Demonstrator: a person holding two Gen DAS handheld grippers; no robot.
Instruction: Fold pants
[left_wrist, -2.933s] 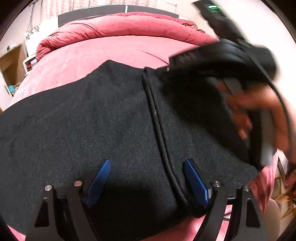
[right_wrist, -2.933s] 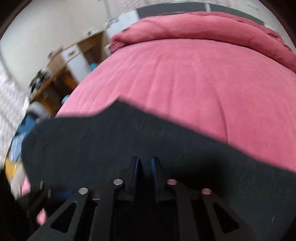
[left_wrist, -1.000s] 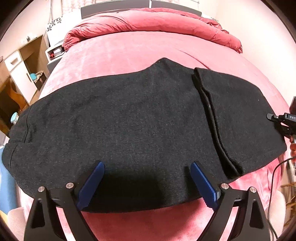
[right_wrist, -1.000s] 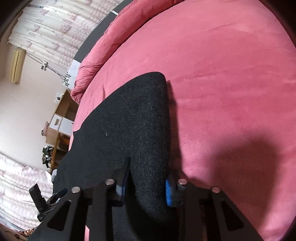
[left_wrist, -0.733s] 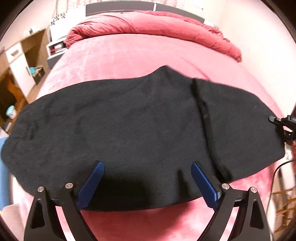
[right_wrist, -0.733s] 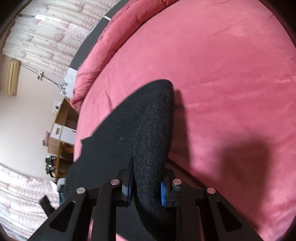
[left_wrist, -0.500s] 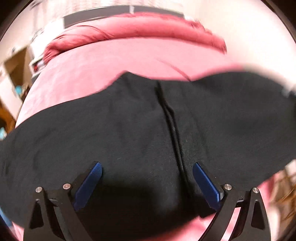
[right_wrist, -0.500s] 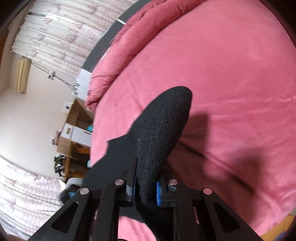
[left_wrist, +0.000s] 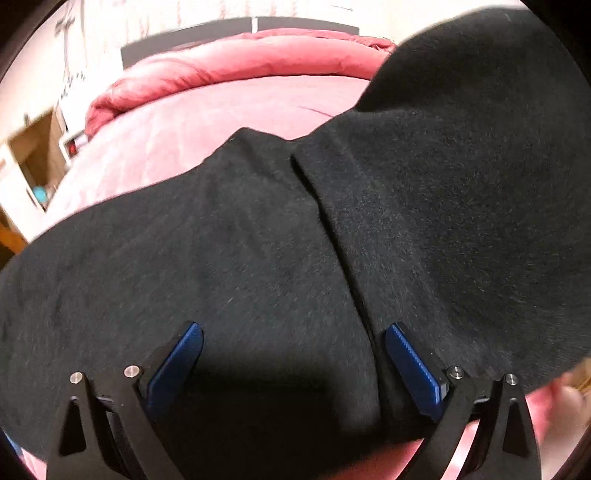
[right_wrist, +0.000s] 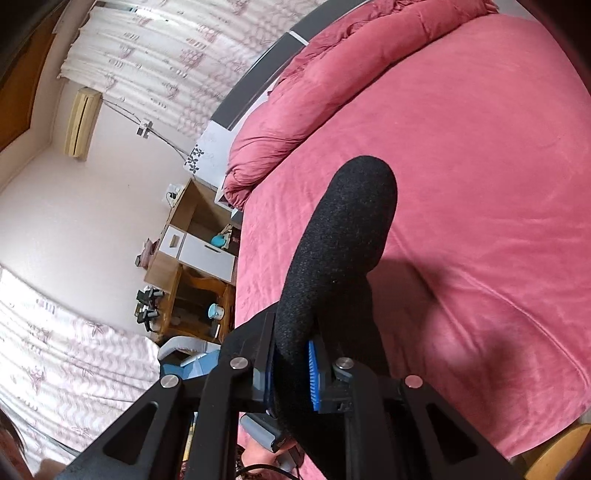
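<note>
Black pants (left_wrist: 229, 251) lie spread across a pink bed (left_wrist: 207, 122), with a folded seam running down the middle. My left gripper (left_wrist: 293, 360) is open, its blue pads resting on the cloth near the front edge, either side of the seam. My right gripper (right_wrist: 291, 373) is shut on the right end of the pants (right_wrist: 340, 240) and holds it lifted off the bed. That raised end (left_wrist: 480, 62) fills the upper right of the left wrist view.
A rolled pink duvet (right_wrist: 332, 85) lies at the head of the bed. A wooden bedside cabinet (right_wrist: 192, 266) with small items stands to the left. Patterned curtains (right_wrist: 177, 40) hang behind. Bare pink bed (right_wrist: 480, 184) lies beyond the pants.
My right gripper closed on the right end of the pants and lifted it up off the bed, toward the left. My left gripper stayed open and moved in over the cloth.
</note>
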